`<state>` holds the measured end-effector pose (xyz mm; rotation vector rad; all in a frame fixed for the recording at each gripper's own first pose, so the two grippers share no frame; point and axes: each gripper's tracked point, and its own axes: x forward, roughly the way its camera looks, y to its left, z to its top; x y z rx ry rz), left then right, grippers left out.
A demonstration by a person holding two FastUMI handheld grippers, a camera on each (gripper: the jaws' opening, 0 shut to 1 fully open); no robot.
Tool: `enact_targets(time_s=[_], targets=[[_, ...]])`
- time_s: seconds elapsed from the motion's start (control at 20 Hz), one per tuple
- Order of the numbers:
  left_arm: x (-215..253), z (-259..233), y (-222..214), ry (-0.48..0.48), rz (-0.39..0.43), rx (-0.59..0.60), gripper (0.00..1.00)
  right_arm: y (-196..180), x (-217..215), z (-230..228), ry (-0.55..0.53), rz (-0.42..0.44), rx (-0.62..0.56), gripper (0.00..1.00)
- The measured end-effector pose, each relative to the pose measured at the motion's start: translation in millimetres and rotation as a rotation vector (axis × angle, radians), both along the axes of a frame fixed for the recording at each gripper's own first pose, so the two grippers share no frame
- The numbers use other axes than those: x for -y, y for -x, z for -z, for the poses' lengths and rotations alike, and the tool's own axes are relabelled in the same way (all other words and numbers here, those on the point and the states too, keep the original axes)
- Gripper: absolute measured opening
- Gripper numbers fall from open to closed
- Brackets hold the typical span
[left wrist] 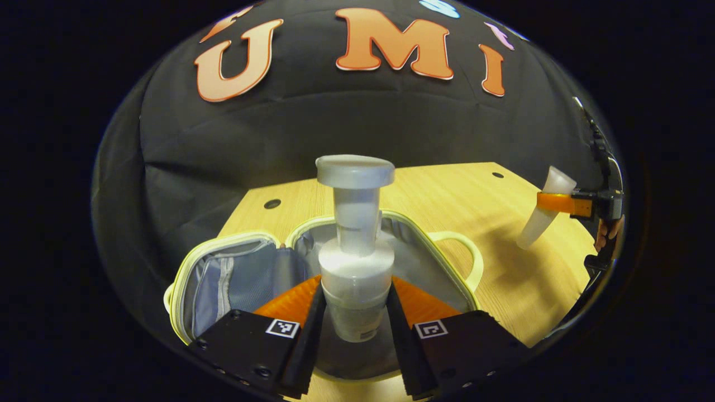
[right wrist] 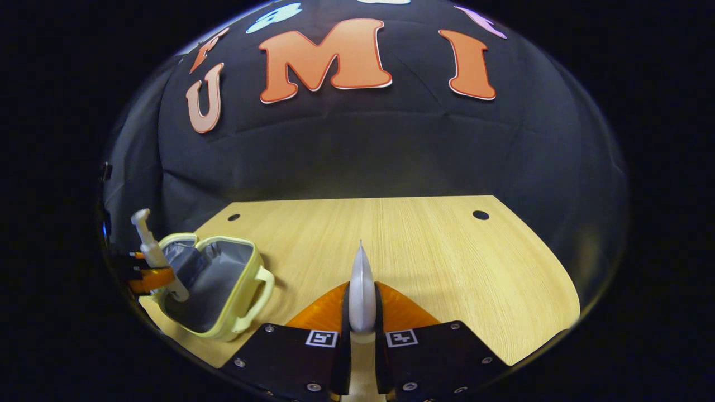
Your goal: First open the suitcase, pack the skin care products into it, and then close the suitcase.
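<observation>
Pale wood is stretching out bare across most of the tabletop (right wrist: 424, 262), with black cloth hanging behind it, and the small suitcase (left wrist: 223, 279) is lying open near the left edge, its grey lining showing inside the yellow-green rim. The left tongs (left wrist: 354, 318) are clenching a white pump bottle (left wrist: 356, 262) by its body, holding it upright over the open case with the pump head standing tall above the fingers. The right tongs (right wrist: 362, 329) are pinching a white squeeze tube (right wrist: 362, 290) by its flat end, hovering over bare wood well apart from the case; in the left gripper view that tube (left wrist: 544, 215) is hanging tilted from the orange fingers. I would judge the packing to be under way, with both products yet to be laid in. The bottle looks top-heavy and smooth, so if the fingers are letting go while it is upright it could be toppling against the rim or rolling out. The tube is being gripped at one thin end, so it could be swinging or slipping on the way across. Two hands converging on one small opening could also be bumping each other, or nudging the light case along the wood.
</observation>
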<state>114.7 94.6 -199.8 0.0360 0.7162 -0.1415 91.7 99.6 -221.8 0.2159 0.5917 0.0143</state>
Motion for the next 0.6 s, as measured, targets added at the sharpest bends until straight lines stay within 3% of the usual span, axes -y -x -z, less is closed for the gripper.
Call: enact_targets(time_s=[0.6], targets=[[-19,58,16,0.056,0.013,-0.336,0.61,0,-113,-72,-0.063,-0.142,0.023,0.17]])
